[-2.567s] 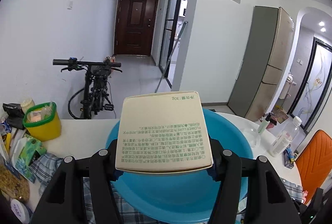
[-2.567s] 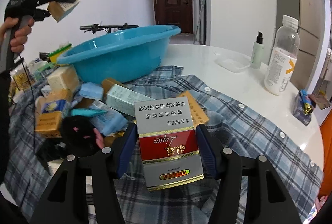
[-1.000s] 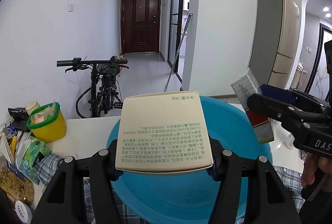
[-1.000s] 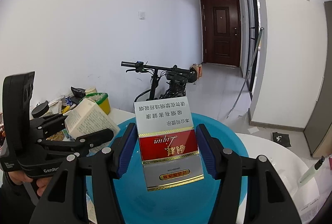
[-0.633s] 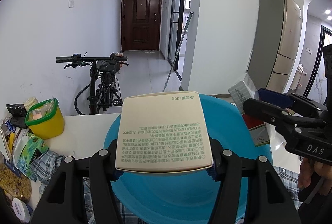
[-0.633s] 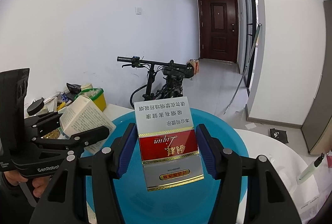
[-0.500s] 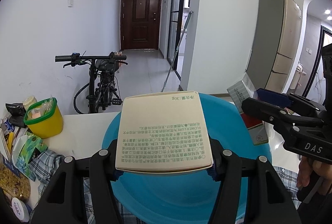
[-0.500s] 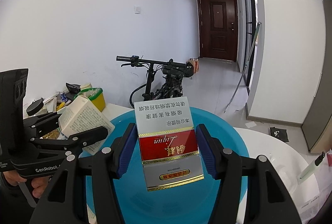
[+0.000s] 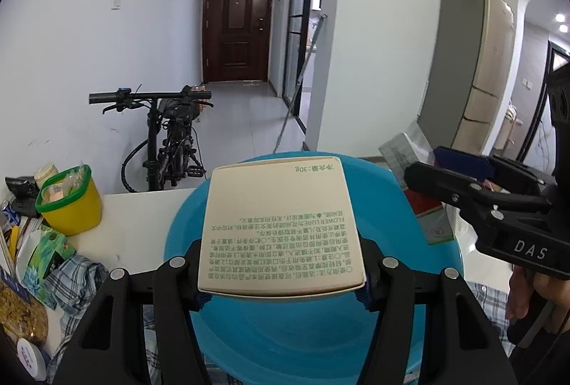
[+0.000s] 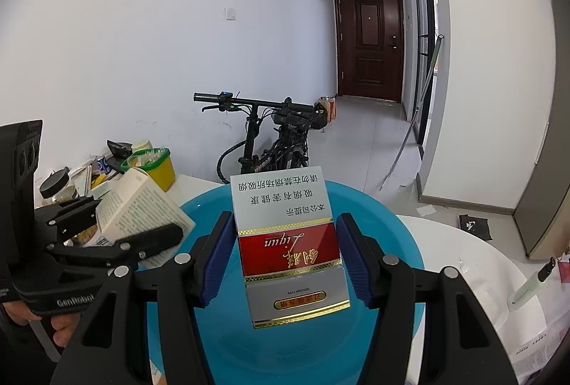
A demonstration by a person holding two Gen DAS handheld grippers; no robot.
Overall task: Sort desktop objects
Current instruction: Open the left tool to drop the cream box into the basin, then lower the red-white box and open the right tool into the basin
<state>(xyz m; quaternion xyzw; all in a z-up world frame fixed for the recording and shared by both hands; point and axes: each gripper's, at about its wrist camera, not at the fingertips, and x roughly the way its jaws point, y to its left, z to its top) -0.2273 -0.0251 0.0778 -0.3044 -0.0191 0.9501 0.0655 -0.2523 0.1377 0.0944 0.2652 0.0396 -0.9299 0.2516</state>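
Both grippers are holding boxes over the round blue plastic basin [image 9: 313,331].
The left gripper [image 9: 281,272] jaws are clamping a cream cardboard box [image 9: 279,228]; the right gripper [image 10: 286,264] jaws are clamping a red-and-silver cigarette pack [image 10: 288,249].

- This is looking like a lived-in home: a dark wooden entry door [image 9: 238,29] is closing off a tiled hallway.
- A bicycle [image 9: 167,139] is leaning against the white wall.
- A tall fridge [image 9: 473,71] is standing by an archway.
- Household clutter is crowding the white surface [image 9: 135,224], with a yellow tub [image 9: 71,207] among it.
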